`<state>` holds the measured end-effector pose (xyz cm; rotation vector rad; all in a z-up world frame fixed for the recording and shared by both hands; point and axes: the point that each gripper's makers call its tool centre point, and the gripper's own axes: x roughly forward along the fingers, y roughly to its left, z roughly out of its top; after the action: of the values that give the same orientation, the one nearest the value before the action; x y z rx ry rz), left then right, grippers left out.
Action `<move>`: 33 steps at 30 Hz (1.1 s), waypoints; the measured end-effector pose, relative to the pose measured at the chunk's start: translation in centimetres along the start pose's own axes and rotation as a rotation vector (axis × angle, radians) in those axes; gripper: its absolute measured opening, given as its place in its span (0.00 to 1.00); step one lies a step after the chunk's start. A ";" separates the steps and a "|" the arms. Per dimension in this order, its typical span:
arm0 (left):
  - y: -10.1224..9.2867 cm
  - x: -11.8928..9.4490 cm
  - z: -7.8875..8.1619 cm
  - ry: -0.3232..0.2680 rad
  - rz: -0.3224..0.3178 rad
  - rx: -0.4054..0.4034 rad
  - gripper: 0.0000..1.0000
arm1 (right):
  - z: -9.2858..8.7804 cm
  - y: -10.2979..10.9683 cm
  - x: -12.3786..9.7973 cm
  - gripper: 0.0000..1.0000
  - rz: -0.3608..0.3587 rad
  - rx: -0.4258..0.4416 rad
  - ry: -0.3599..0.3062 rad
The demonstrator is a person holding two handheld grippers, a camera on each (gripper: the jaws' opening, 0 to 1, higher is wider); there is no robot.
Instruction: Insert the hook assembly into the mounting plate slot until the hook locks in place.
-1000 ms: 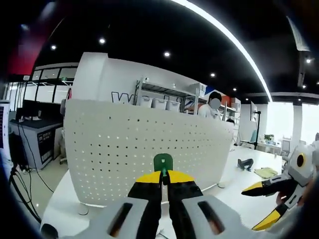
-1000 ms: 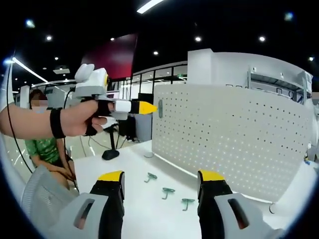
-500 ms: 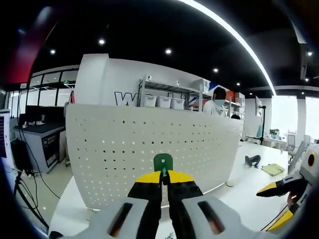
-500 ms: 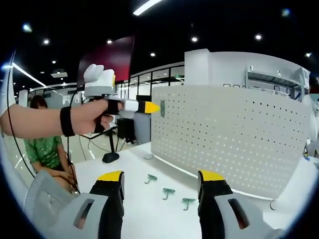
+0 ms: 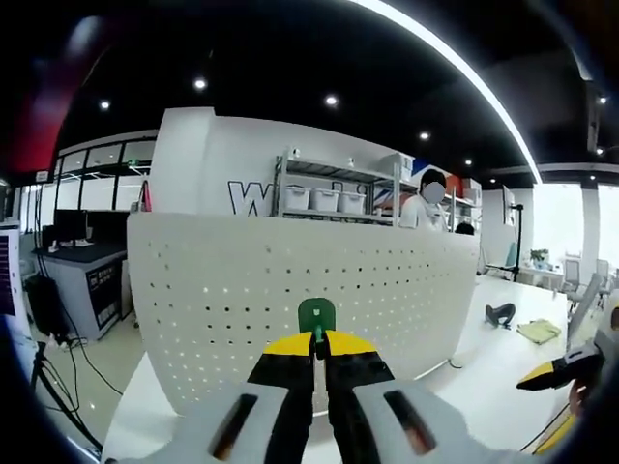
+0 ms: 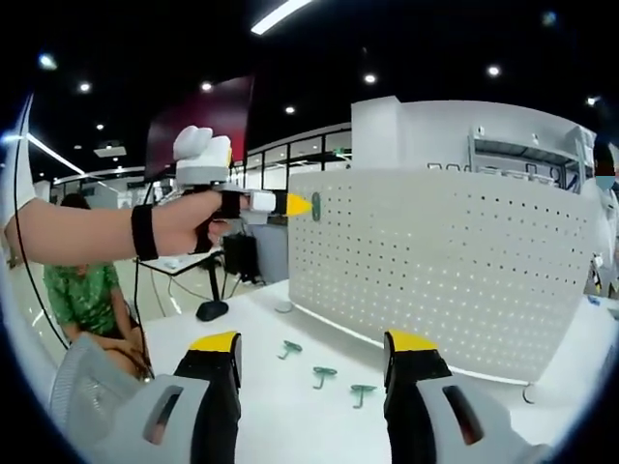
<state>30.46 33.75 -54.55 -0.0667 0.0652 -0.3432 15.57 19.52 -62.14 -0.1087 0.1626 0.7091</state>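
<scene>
Hook [image 5: 316, 315] in L gripper [image 5: 319, 340], near pegboard [image 5: 290, 290]

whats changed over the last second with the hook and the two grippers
The left gripper, shut on the green hook, has carried it closer to the white pegboard; in the right gripper view the hook now sits at the board's near edge. Nothing was let go or newly gripped. The right gripper stays open and low over the table, with three green hooks lying where they were.

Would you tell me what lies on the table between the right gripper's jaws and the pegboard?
Three green hooks lie on the white table, loose, between the open right gripper and the pegboard, in the right gripper view.
</scene>
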 end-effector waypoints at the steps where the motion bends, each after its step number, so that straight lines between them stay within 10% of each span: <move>1: 0.0 0.2 0.1 -0.001 0.000 0.000 0.02 | -0.1 -0.1 0.0 0.60 -0.001 0.001 0.004; 33: 2.8 3.8 2.1 0.020 0.102 0.078 0.02 | -0.6 -1.0 -0.9 0.59 -0.041 0.013 0.003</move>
<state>35.10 35.24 -52.86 0.0173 0.0750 -0.2447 15.46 18.13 -62.55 -0.1007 0.1673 0.6665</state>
